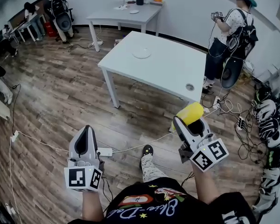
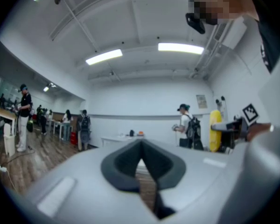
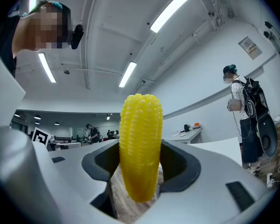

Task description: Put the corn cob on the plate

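Note:
The yellow corn cob stands between the jaws of my right gripper, which is shut on it and held over the wooden floor in front of the white table. In the right gripper view the corn cob sticks up past the jaws of the right gripper. A white plate lies on the far part of the table, well away from both grippers. My left gripper is lower left, shut and empty, as the left gripper shows in its own view.
A person with a backpack stands at the table's right side. A small round object lies near the table's near corner. A second table stands at the back. Cables cross the floor; helmets line the right wall.

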Tool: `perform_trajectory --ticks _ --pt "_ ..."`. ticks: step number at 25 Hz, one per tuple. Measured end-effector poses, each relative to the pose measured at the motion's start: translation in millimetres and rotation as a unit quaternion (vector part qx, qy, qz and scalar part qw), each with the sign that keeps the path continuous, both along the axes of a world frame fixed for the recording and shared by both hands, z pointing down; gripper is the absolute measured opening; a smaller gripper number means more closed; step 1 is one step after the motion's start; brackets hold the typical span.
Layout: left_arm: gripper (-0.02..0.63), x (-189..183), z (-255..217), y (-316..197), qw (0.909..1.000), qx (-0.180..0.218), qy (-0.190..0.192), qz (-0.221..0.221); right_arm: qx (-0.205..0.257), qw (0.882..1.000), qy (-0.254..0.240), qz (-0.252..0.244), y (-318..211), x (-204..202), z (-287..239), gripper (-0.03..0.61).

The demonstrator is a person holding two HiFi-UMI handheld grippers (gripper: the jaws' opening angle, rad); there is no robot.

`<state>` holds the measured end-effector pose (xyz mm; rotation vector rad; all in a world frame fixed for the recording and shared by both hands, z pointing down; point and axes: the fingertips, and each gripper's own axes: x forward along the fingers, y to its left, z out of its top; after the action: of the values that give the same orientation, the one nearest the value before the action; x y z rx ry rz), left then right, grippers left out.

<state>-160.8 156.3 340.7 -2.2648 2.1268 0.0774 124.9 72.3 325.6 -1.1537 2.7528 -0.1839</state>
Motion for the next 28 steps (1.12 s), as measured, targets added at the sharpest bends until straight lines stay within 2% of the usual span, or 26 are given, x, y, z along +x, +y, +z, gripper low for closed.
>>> perform_trajectory --ticks 4,11,17,22,28 --pt "-0.003 -17.3 3.0 -57.5 0.9999 -0.002 0.001 -0.012 -0.001 1.0 -0.002 -0.004 -67.3 -15.2 7.3 0.259" --pt "-0.003 -26.0 -15.2 -179.0 0.9995 0.003 -0.023 -0.023 -0.013 1.0 0.01 -0.02 -194.1 -32.2 13.4 0.259" --pt "-0.003 -23.4 -22.9 -270.9 0.9982 0.033 -0.032 -0.04 -0.005 1.0 0.017 -0.025 -288.8 -34.7 11.4 0.259" --pt "-0.003 -31.3 -14.5 -325.0 0.9993 0.022 -0.017 -0.026 0.004 0.999 0.029 -0.027 -343.2 -48.5 13.6 0.259" --pt "-0.003 -48.8 -4.6 -409.9 0.9999 0.009 -0.009 0.01 0.001 0.998 0.062 0.004 -419.8 -73.4 28.5 0.259"
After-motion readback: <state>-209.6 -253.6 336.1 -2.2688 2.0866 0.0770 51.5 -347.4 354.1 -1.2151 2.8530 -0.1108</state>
